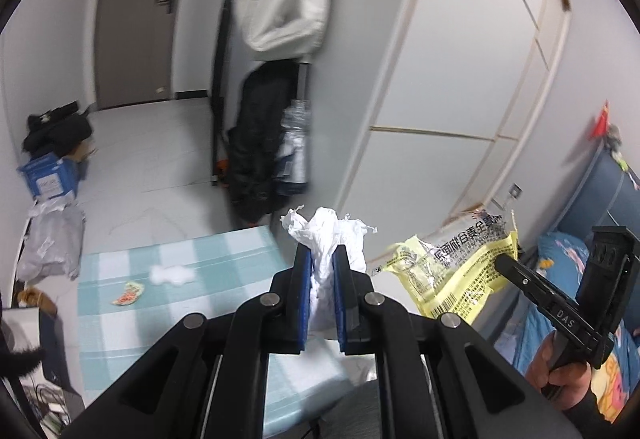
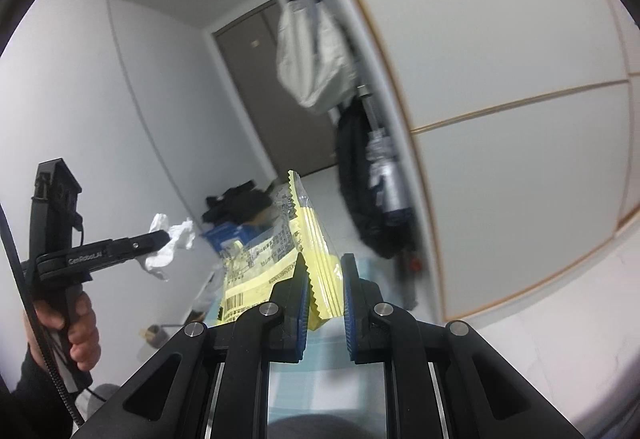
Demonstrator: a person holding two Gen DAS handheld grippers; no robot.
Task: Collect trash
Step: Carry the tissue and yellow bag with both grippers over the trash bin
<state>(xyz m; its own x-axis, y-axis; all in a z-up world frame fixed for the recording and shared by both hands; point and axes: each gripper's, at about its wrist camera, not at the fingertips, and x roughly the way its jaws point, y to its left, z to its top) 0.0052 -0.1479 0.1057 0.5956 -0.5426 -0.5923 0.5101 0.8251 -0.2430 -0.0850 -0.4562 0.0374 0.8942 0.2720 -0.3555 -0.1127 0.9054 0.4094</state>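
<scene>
Both grippers I am seeing clamped on trash; left gripper [image 1: 323, 263] is pinching a crumpled white tissue [image 1: 332, 235] above the checked table [image 1: 176, 319]; right gripper [image 2: 325, 279] is gripping a yellow wrapper [image 2: 316, 239], lifted in air.

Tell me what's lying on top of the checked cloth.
On the checked cloth lie a white fluffy wad and a small orange-printed wrapper scrap. The left gripper covers its near part.

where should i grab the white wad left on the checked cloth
Pinch the white wad across its narrow middle, coming straight down from above. It lies low and lumpy on the checked cloth, wider side to side, with the small orange scrap apart on its left.
</scene>
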